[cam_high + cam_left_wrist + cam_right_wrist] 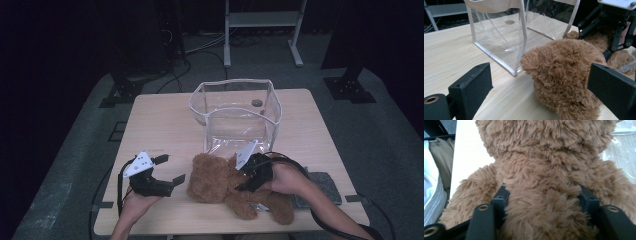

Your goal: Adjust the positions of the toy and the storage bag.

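The brown teddy bear lies on the wooden table, at the person's edge, directly in front of the clear plastic bag that stands open-topped at the table's middle. In the high view the bear's long axis runs across the table: the head points toward the person's left, the legs toward the right.

The right gripper sits on the bear's torso from above. In the right gripper view its two black jaws are sunk into the fur on either side of the body, just below the neck, and the pads press against the plush. The jaws stand partly closed, with the torso between them; the grip lies square across the long axis.

The left gripper rests beside the head, on the person's left, its jaws spread wide and holding nothing. In the left gripper view the head lies ahead and toward the right-hand jaw, apart from both pads, with the bag's lower corner just beside it.

Deciding relation: the bag lies beyond the bear, away from the person, and its opening faces up. The right hand is the nearer and has the bear. A transfer would likely require a lift clear of the bag's rim, then travel forward. The limp head and legs may catch on that rim.
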`<state>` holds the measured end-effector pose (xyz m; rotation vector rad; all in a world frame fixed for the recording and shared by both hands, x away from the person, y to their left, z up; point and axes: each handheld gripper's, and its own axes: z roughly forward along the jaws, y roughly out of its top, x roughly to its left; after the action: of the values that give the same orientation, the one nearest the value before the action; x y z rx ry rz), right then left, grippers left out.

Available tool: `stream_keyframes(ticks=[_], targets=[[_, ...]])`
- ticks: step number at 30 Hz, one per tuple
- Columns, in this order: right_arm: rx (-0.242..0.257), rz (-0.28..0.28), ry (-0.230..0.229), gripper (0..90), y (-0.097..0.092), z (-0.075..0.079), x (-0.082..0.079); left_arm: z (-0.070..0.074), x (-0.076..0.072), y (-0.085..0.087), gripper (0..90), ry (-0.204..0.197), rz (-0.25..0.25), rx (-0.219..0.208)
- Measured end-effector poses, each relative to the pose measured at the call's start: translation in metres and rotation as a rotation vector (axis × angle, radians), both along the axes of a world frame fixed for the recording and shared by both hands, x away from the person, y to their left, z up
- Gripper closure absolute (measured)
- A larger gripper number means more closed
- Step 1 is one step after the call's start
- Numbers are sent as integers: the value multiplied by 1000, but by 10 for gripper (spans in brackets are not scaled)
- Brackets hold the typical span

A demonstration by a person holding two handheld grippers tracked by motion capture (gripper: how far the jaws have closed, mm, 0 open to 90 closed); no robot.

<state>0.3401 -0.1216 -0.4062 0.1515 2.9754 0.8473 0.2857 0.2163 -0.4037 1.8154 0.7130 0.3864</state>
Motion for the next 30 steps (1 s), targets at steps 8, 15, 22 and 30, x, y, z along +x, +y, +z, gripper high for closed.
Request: stream_keyframes(ticks=[8, 15, 22, 30], targets=[[15, 4, 21, 599, -2, 5, 1, 1, 1, 1, 45, -2, 8, -2], [31, -10, 10, 660, -2, 14, -1, 0, 2, 1, 45, 1, 8, 1], [33, -17, 23, 666, -2, 22, 0, 0, 2, 6, 45, -1, 21, -8], [64, -17, 65, 704, -6, 29, 1, 1, 2, 14, 45, 0, 45, -19]])
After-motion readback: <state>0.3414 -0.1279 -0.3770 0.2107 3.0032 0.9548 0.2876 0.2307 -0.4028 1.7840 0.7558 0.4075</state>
